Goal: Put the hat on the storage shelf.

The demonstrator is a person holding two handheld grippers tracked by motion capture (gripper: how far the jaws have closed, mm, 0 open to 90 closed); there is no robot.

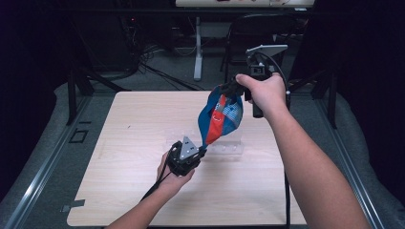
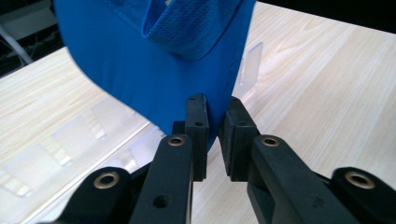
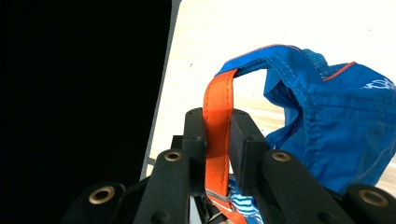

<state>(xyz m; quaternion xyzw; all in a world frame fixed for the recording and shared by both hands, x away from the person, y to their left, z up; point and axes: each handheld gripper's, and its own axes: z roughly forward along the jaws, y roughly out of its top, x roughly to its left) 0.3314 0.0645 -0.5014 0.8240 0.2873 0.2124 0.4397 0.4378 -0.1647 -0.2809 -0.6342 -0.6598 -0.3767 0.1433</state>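
Blue cap [image 1: 220, 116] hangs between both grippers: right gripper [image 3: 217, 140] clamps its orange strap [image 3: 217, 112], left gripper [image 2: 214, 135] pinches its blue fabric.

A pale wood-grain table [image 1: 133, 157] with rounded corners fills the centre of the high view, standing on a grey floor [image 1: 43, 157]. A clear plastic rack [image 1: 224, 148] lies directly on the tabletop, just right of centre in the frame.

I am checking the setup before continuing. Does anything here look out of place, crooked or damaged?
Nothing looks damaged or spilled. The blue cap hangs above the table, stretched slantwise between the right gripper, shut on its orange strap, and the left gripper, on its blue fabric.
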